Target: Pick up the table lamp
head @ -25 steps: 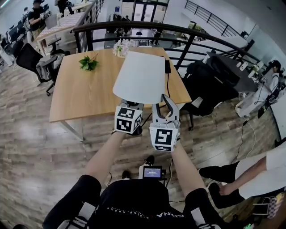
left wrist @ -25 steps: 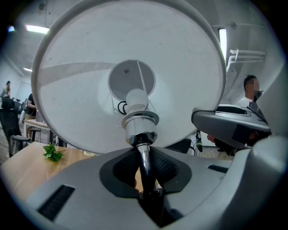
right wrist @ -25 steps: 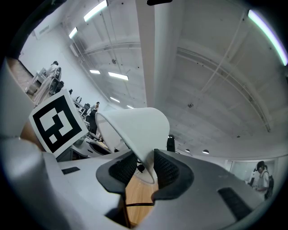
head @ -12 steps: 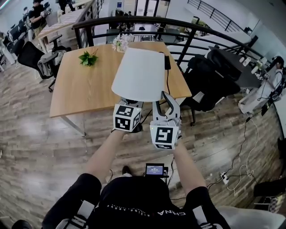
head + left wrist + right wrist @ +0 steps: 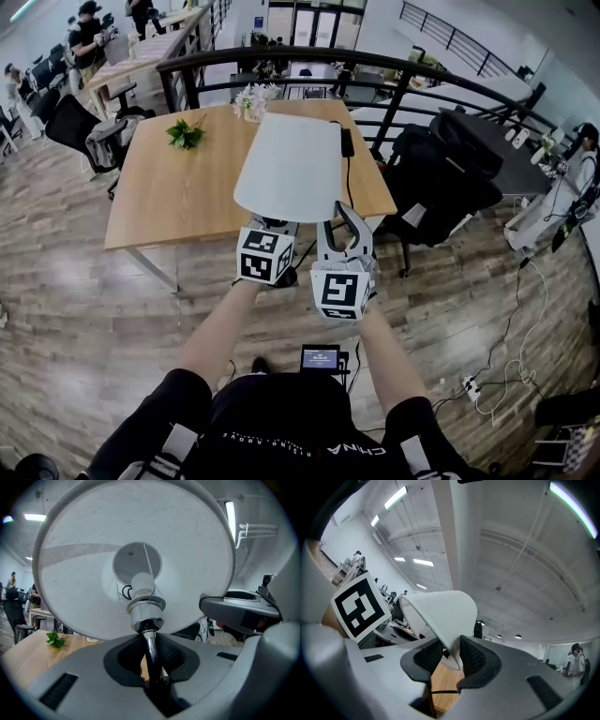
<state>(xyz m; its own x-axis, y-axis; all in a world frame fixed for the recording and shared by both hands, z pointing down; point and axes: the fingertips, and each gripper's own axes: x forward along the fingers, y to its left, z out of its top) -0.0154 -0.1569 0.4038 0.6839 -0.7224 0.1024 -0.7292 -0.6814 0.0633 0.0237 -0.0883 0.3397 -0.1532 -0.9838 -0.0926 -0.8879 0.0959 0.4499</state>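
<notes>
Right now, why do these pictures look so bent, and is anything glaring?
Head view: the wide lens bows the railing, light even. Left gripper view: dark corners, the lampshade fills it, bright white. Right gripper view: ceiling strip lights flare, corners black.

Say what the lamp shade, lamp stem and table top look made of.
Lamp shade: matte white, probably fabric or plastic; no glare, inside looks faintly mottled.
Lamp stem: polished chrome-like metal; sharp mirror highlights.
Table top: wood or wood-look laminate, satin; light brown with grain, can't tell which.
</notes>
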